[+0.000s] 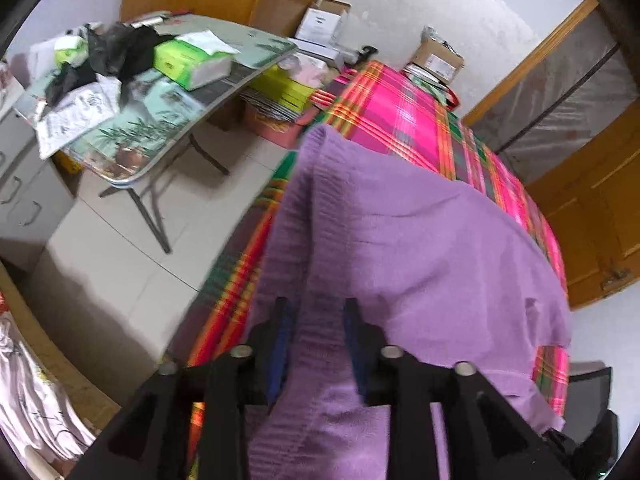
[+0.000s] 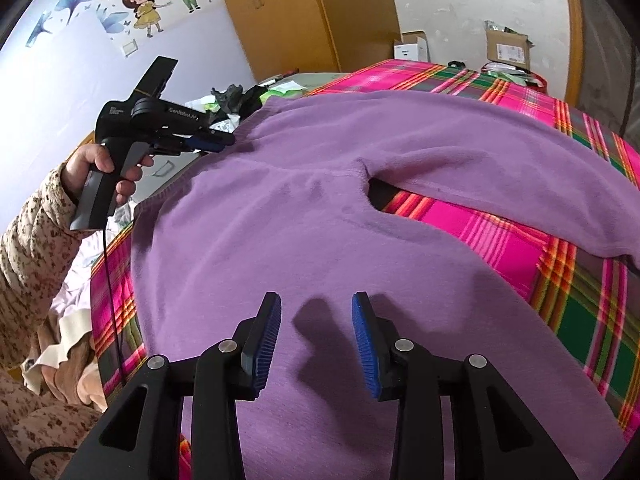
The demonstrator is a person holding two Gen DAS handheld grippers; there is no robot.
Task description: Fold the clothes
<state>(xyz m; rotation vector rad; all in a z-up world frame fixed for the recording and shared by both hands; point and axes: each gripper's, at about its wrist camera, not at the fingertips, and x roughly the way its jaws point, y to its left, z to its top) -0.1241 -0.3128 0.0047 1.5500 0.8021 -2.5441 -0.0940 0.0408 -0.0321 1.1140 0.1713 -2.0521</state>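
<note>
A purple fleece garment [image 2: 320,208] lies spread flat on a pink, green and orange plaid cloth [image 2: 500,240]. One part of it stretches away to the right past a dark gap [image 2: 378,194]. My right gripper [image 2: 316,304] hovers just above the garment's near part, open, with nothing between its blue pads [image 2: 266,344]. My left gripper [image 1: 316,308] is open over the garment [image 1: 400,240] near its ribbed edge; cloth shows between the fingers but the pads do not press it. In the right wrist view the left gripper [image 2: 224,140] sits at the garment's far left edge, held by a hand [image 2: 100,168].
A folding table [image 1: 160,128] with a green tissue pack [image 1: 192,62] and black bags stands left of the plaid surface, tiled floor [image 1: 120,248] between them. Cardboard boxes [image 1: 438,60] and wooden doors [image 1: 592,208] are beyond. A person's patterned sleeve [image 2: 36,248] is at the left.
</note>
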